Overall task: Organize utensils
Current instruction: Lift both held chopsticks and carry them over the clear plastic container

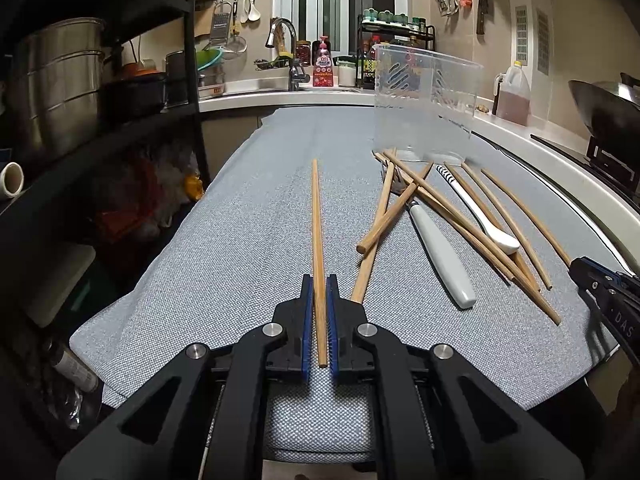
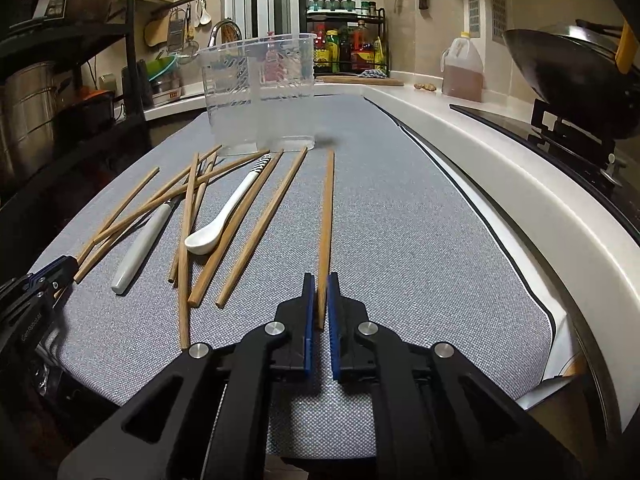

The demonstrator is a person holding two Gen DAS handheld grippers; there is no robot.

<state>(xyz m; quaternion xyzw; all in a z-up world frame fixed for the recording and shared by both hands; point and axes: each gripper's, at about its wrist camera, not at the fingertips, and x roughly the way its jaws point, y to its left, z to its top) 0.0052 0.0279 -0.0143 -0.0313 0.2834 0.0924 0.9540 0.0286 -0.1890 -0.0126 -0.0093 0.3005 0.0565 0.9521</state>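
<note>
- My left gripper (image 1: 319, 284) is clamped on one chopstick (image 1: 317, 220); blue pads press it from both sides, stick runs straight ahead over the grey cloth (image 1: 240, 240).
- My right gripper (image 2: 320, 284) is clamped on another chopstick (image 2: 327, 208), near its end; it points ahead toward the cup (image 2: 260, 92).
- Cup is clear plastic, upright, at the far end of the cloth; nothing visible inside it.
- Loose pile (image 1: 460, 216) lies on the cloth between the two grippers, just in front of the cup: several chopsticks crossed over each other.
- White spoon (image 2: 216, 220) lies in the pile, bowl toward me, striped handle end toward the cup.
- White-handled fork (image 1: 438, 252) lies in the pile too, tines tucked under crossed chopsticks.
- In left view, right gripper shows at the right edge (image 1: 600, 284), beside the pile.
- In right view, left gripper shows at the left edge (image 2: 48, 276), touching or just beside the nearest chopstick ends; can't tell which.
- Counter (image 2: 460, 120) with a wok (image 2: 572, 76) sits right of the cloth.
</note>
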